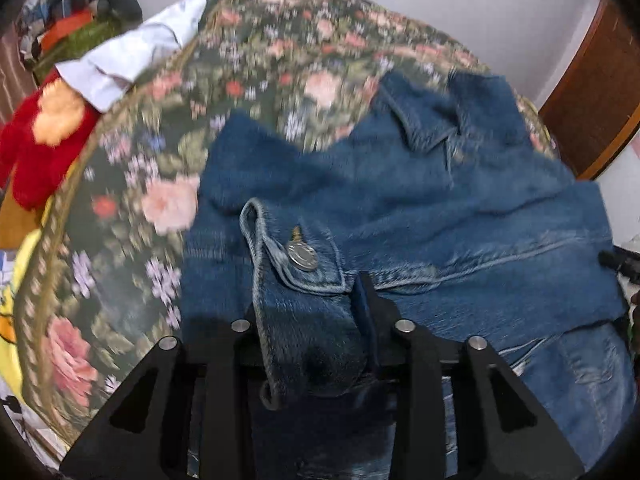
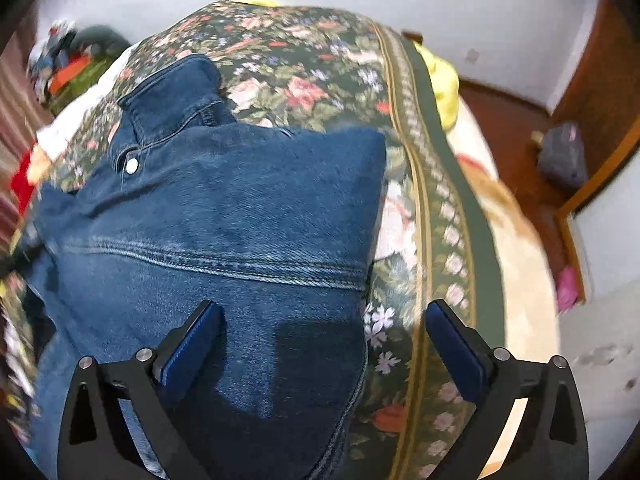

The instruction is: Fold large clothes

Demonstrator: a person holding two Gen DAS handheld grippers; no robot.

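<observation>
A blue denim jacket (image 1: pixel 420 208) lies spread on a floral bedspread (image 1: pixel 256 60). My left gripper (image 1: pixel 320 320) is shut on the jacket's sleeve cuff (image 1: pixel 296 280), which has a metal button (image 1: pixel 303 257), and holds it over the jacket body. In the right wrist view the jacket (image 2: pixel 224 220) lies back up with its collar (image 2: pixel 176 92) at the far left. My right gripper (image 2: pixel 322 340) is open and empty, hovering over the jacket's right edge, its left finger (image 2: pixel 192 344) above the denim and its right finger (image 2: pixel 456 352) above the bedspread (image 2: pixel 312 64).
A white cloth (image 1: pixel 132 52) and a red plush item (image 1: pixel 44 140) lie at the bed's far left, beside a pile of clothes (image 1: pixel 68 16). A wooden door (image 1: pixel 600 92) stands at the right. A yellow cloth (image 2: pixel 440 80) and a dark bag (image 2: pixel 564 156) lie beyond the bed's right edge.
</observation>
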